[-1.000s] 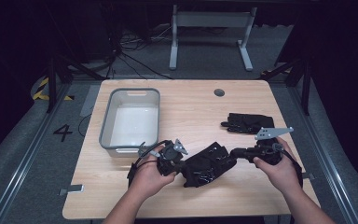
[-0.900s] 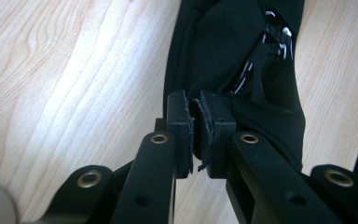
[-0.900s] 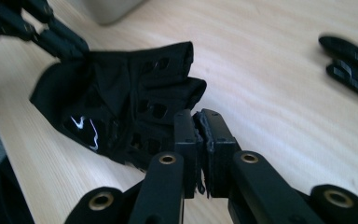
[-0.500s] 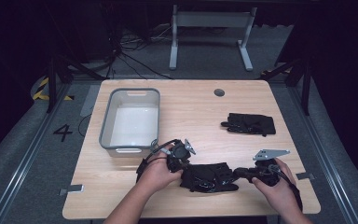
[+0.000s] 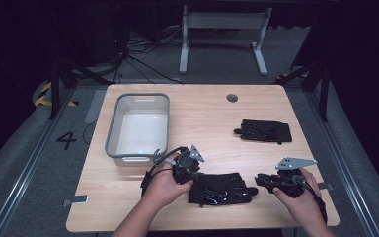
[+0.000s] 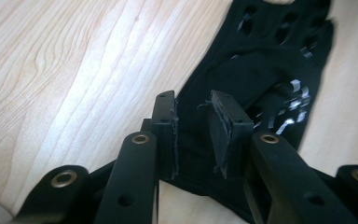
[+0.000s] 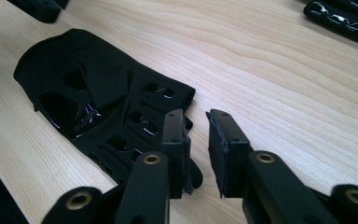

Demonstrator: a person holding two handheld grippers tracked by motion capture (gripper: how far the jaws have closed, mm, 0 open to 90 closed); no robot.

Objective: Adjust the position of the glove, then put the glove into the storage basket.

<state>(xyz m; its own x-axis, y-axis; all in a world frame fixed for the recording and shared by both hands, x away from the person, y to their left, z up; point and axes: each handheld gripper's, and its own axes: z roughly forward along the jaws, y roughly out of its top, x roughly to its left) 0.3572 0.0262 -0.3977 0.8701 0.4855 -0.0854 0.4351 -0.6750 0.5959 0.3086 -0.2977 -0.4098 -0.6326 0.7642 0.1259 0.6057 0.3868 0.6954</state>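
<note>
Toward the table's [image 5: 202,106] left edge sits a grey bin [image 5: 139,127], empty as far as I can tell, its near wall close to the left hand. Just right of it, near the front edge, the left gripper [image 5: 193,168] rests at the cuff end of a black glove [image 5: 220,188] that lies flat on the wood. Its jaws have just been opening and now stand narrowly apart; in the left gripper view the cuff [image 6: 200,158] lies between the pads without being pressed. At the glove's fingertip end, toward the front right corner, the right gripper [image 5: 264,179] has likewise just been opening, its jaws a slim gap apart, one glove fingertip [image 7: 193,175] lying beneath them. A second glove [image 5: 264,131] lies well apart, nearer the right edge.

Risk, as I judge it: cloth may snag on the frayed pads as either gripper lifts away, dragging or rumpling the glove. A careless sweep of the left hand could also knock the bin.
</note>
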